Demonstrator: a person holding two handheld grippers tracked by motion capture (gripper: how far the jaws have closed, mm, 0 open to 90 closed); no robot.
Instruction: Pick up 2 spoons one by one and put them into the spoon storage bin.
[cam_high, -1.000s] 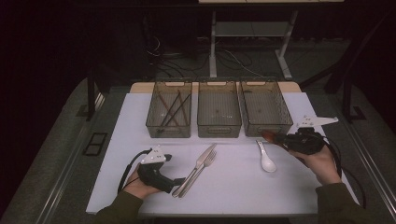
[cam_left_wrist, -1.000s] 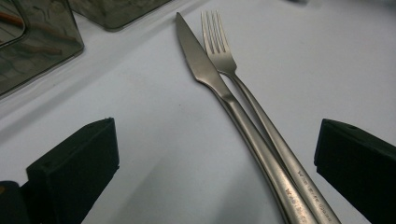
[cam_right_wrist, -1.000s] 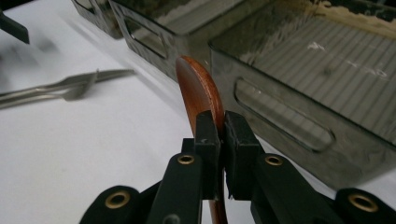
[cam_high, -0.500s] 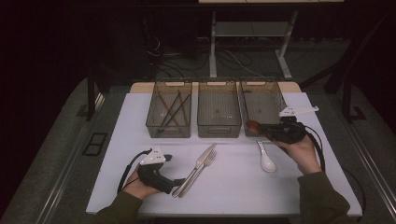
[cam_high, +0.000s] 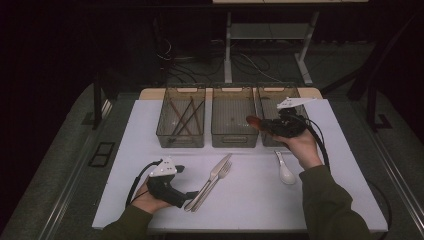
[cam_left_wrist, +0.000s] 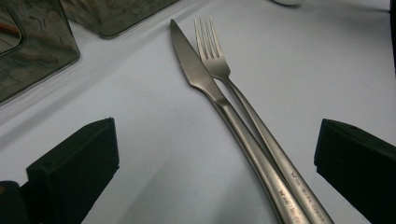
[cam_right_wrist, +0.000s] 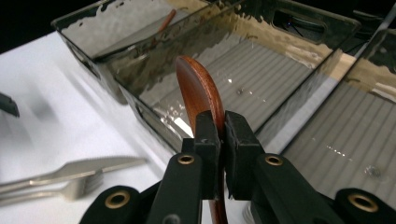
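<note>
Left tongs (cam_high: 192, 194) rest agape; right tongs (cam_high: 260, 123) raised, clamped.

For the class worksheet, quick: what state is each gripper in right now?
Left gripper: open, holding nothing, jaws either side of the knife and fork handles.
Right gripper: shut on a brown wooden spoon.

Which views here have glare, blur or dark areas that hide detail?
High view: surroundings nearly black, white table well lit. Left gripper view: knife and fork sharp, tray at the edge soft. Right gripper view: glare ripples on the tray walls, cutlery at lower left blurred, wooden spoon sharp.
</note>
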